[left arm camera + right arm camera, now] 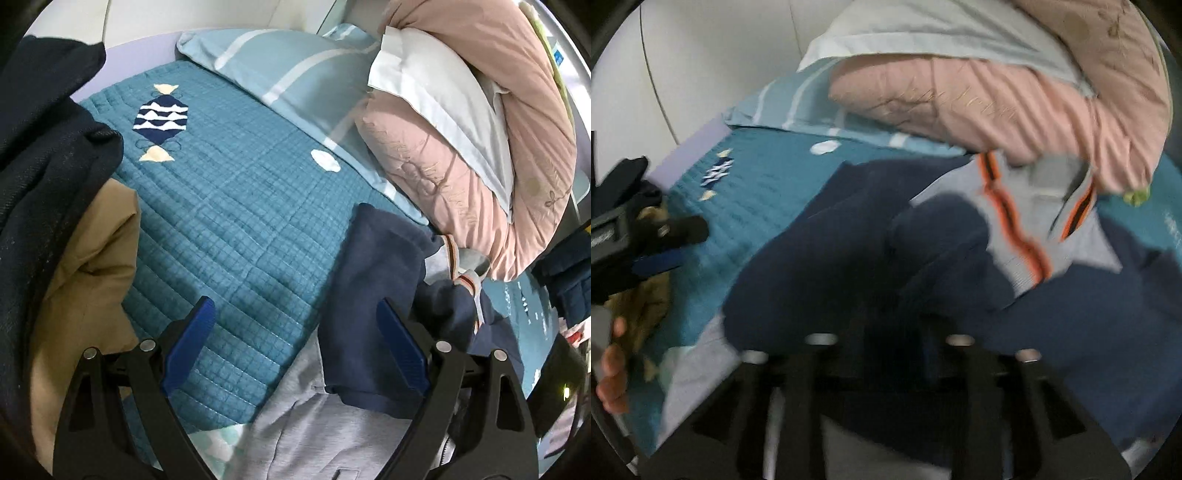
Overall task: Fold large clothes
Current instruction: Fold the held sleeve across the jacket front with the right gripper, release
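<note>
Over a bed, the left gripper (295,332) hangs with its blue-padded fingers (190,339) spread wide and nothing between them, above a teal quilt (229,221). A navy-and-grey sweatshirt (373,306) lies crumpled just right of it, its navy folds bunched over the right gripper (890,347), whose fingertips are buried in blurred cloth, so its grip cannot be judged. Beyond lie a tan garment (92,266) and dark coat (44,155) at left, a striped blue pillow (295,74) and a pink duvet (461,155).
</note>
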### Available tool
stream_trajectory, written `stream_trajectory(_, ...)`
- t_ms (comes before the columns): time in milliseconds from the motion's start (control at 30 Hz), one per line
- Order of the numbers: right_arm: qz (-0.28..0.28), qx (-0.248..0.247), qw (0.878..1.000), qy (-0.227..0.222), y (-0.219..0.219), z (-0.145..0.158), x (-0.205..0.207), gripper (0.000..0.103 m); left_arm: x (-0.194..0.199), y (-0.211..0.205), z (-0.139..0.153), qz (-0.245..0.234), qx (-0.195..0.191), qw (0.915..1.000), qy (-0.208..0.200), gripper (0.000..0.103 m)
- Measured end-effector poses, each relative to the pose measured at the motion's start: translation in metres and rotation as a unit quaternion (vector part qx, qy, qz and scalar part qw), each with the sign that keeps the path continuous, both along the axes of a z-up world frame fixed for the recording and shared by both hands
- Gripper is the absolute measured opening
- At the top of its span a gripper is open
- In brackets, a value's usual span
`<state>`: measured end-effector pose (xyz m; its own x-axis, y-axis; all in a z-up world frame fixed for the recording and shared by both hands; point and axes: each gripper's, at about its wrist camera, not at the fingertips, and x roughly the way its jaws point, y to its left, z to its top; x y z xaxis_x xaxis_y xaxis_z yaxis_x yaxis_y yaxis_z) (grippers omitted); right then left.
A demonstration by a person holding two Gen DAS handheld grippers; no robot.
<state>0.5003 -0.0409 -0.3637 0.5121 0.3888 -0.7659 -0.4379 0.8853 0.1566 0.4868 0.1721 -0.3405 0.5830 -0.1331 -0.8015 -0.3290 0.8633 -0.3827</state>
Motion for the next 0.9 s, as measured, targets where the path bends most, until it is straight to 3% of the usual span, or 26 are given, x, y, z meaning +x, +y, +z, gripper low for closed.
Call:
stream_trajectory(100, -0.003, 0.016, 1.0, -0.007, -0.01, 0.012, -0.011, 0.056, 0.0, 0.001, -0.001, 0.0, -0.009, 1.0, 0.0, 0.089)
stream_trajectory(267, -0.059, 0.104, 0.993, 0.018, -0.062, 0.039, -0.023, 0.057, 0.002, -0.012, 0.005, -0.023, -0.01, 0.9996, -0.013, 0.089)
stream_trajectory(400, -0.149, 0.126, 0.981, 0.007, -0.124, 0.053, -0.031, 0.057, 0.006, -0.037, 0.012, -0.057, 0.004, 0.9981, -0.024, 0.089)
stream_trajectory(433, -0.175, 0.123, 0.977, 0.007, -0.142, 0.053, -0.028, 0.055, 0.007, -0.045, 0.013, -0.068, 0.004, 0.9974, -0.025, 0.089)
stream_trajectory(500, -0.215, 0.127, 0.968, 0.014, -0.176, 0.047, -0.021, 0.034, 0.011, -0.062, 0.016, -0.087, 0.011, 0.9958, -0.027, 0.089)
stream_trajectory(533, -0.229, 0.121, 0.966, 0.022, -0.188, 0.041, -0.018, 0.033, 0.013, -0.071, 0.018, -0.097, 0.015, 0.9948, -0.028, 0.089)
stream_trajectory(567, -0.243, 0.115, 0.962, 0.036, -0.202, 0.031, -0.015, 0.031, 0.015, -0.081, 0.02, -0.108, 0.021, 0.9935, -0.031, 0.089)
stream_trajectory(600, -0.255, 0.116, 0.959, 0.052, -0.213, 0.021, -0.013, 0.022, 0.016, -0.089, 0.022, -0.115, 0.025, 0.9925, -0.033, 0.089)
stream_trajectory(667, -0.294, 0.128, 0.942, 0.103, -0.244, -0.006, -0.009, 0.011, 0.018, -0.111, 0.025, -0.137, 0.043, 0.9891, -0.032, 0.089)
stream_trajectory(800, -0.306, 0.177, 0.926, 0.136, -0.271, -0.018, -0.008, 0.007, 0.019, -0.174, 0.033, -0.208, 0.095, 0.9725, -0.041, 0.089)
stream_trajectory(900, -0.304, 0.192, 0.922, 0.142, -0.274, -0.017, -0.01, 0.008, 0.024, -0.227, 0.039, -0.264, 0.138, 0.9534, -0.044, 0.089)
